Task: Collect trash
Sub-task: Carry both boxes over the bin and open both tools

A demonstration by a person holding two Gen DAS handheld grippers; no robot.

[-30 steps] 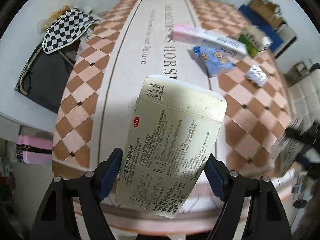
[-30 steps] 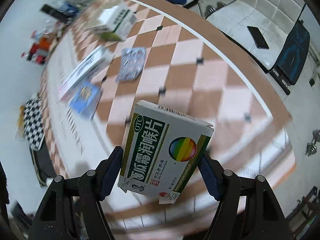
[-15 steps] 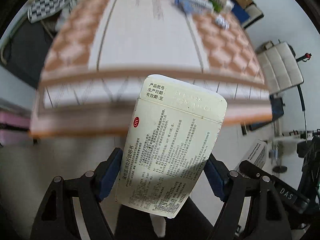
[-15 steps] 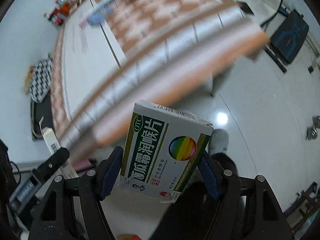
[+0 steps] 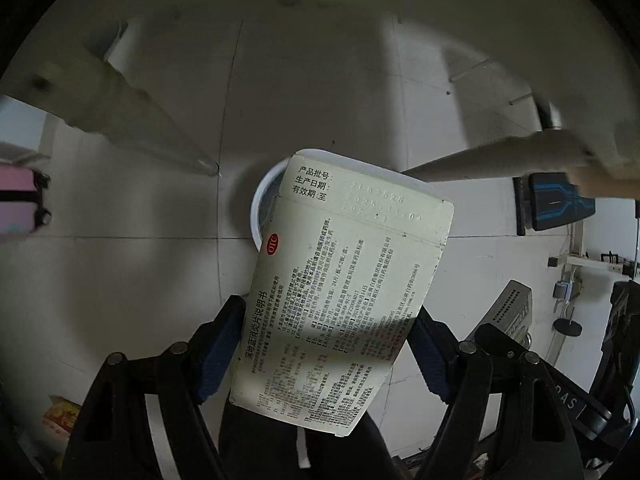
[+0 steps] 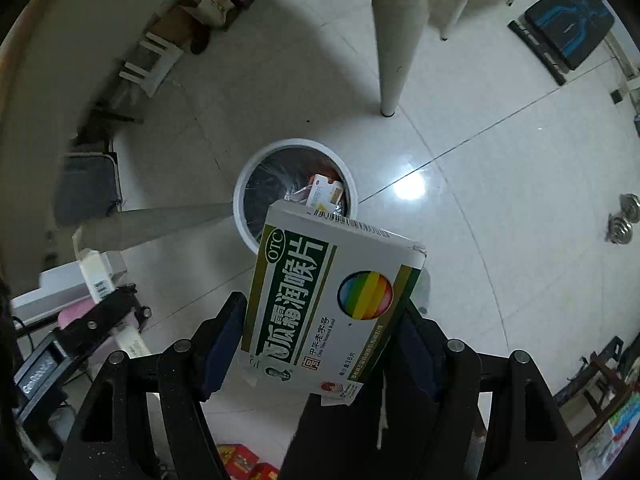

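My left gripper (image 5: pixel 324 344) is shut on a cream medicine box (image 5: pixel 344 280) with black print, pointing steeply down at the floor. Behind that box shows part of the white rim of a round trash bin (image 5: pixel 256 208). My right gripper (image 6: pixel 320 340) is shut on a green and white medicine box (image 6: pixel 332 300) with a rainbow circle. It hangs just in front of the trash bin (image 6: pixel 240 184), which has a black liner and a small box (image 6: pixel 324 194) lying inside. The left gripper (image 6: pixel 92 320) also shows at the left of the right wrist view.
White table legs (image 6: pixel 394 40) (image 5: pixel 120 112) stand on the pale tiled floor around the bin. A blue and black mat (image 6: pixel 568 28) lies at the far right, cardboard boxes (image 6: pixel 208 4) and a white stool (image 6: pixel 148 64) at the back. A dark trouser leg (image 6: pixel 340 432) is under the grippers.
Both grippers have dropped from over the checked tabletop to below its edge and tilted down toward the floor. The trash bin has come into view. Both boxes stay gripped.
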